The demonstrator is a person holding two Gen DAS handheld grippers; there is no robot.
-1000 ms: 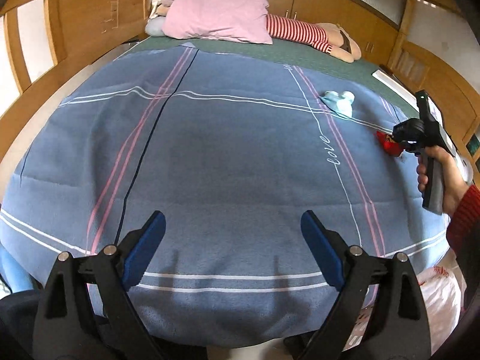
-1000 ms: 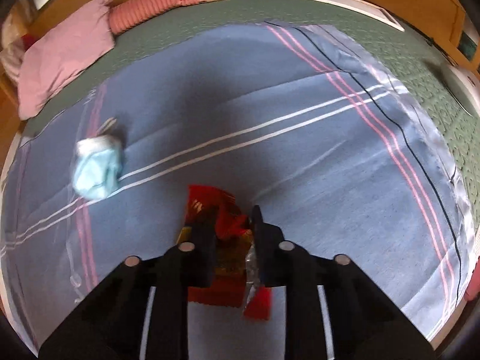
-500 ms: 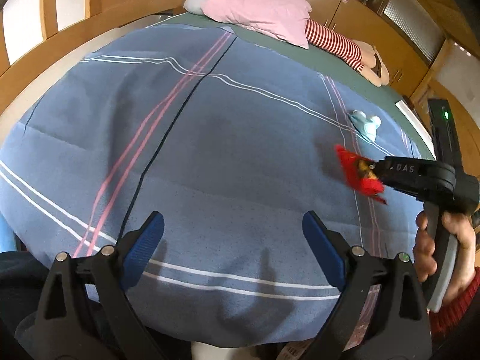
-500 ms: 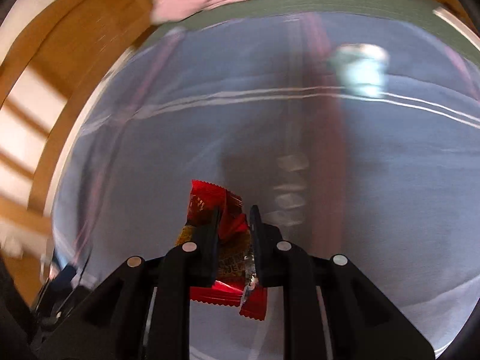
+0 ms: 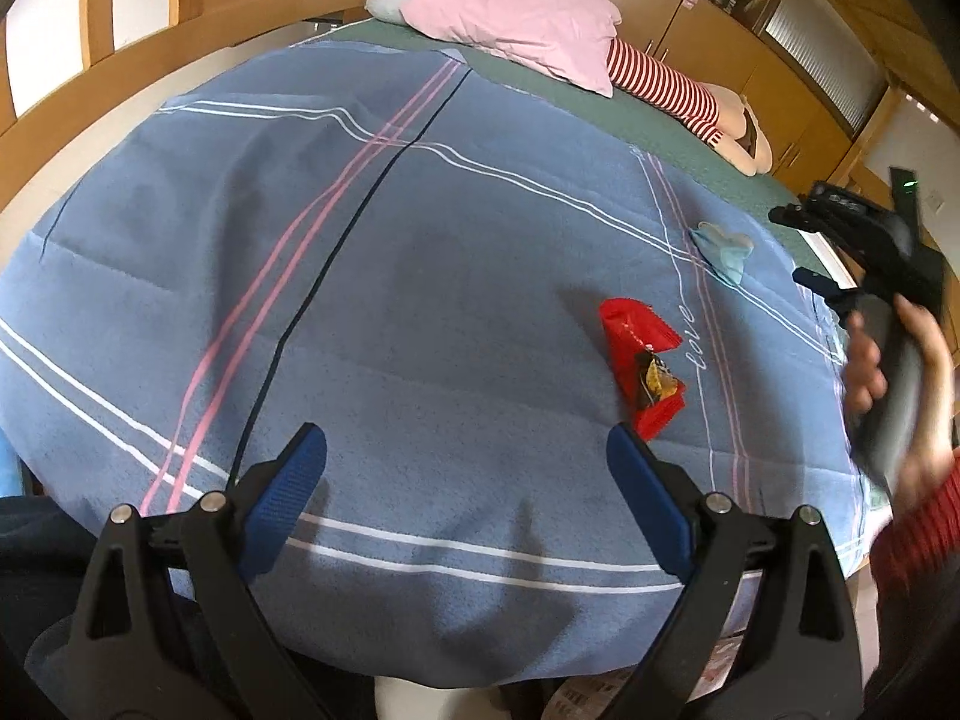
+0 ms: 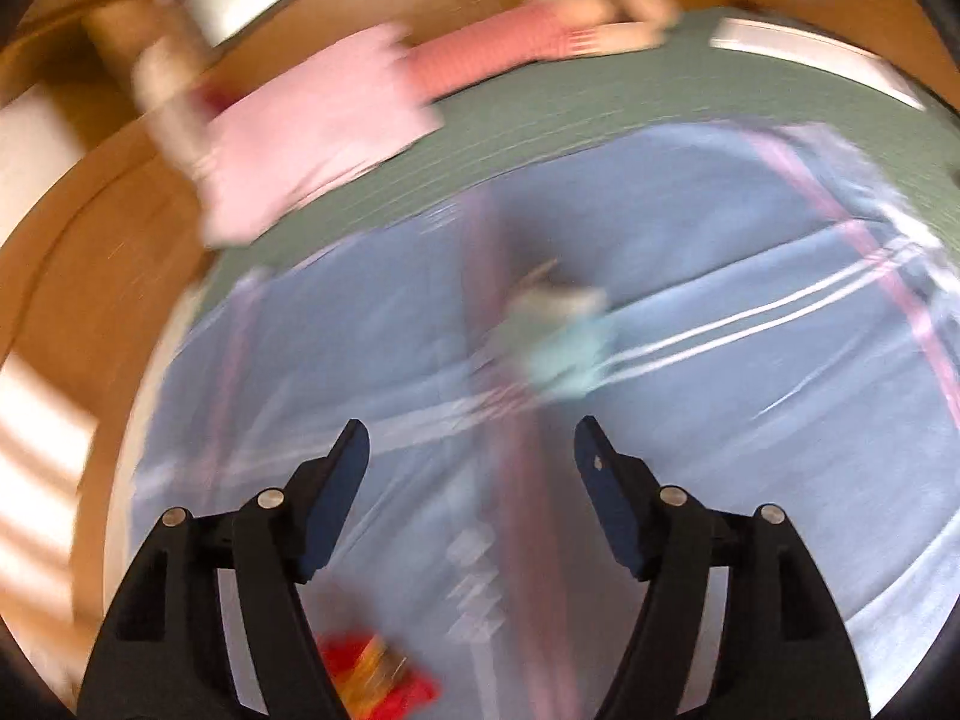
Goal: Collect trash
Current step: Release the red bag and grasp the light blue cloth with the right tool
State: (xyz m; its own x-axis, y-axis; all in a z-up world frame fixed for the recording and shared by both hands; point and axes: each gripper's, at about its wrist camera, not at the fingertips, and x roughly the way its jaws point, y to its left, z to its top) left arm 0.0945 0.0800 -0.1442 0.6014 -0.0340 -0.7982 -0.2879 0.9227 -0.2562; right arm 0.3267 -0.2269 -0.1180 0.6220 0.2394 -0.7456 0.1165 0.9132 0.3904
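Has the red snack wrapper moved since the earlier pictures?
Yes. The red snack wrapper now lies left of the blanket's "love" lettering, nearer the viewer; earlier it lay right of it.

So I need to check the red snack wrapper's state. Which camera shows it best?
The left wrist view: the red snack wrapper lies sharp and whole on the blue blanket, ahead of the left gripper. The right wrist view shows only a blurred red patch at the bottom edge, behind the opening right gripper.

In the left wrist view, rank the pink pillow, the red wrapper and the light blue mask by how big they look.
1. Pink pillow, largest, though farthest away.
2. Red wrapper.
3. Light blue mask, smallest; it lies farther off than the wrapper, so true sizes may be closer.
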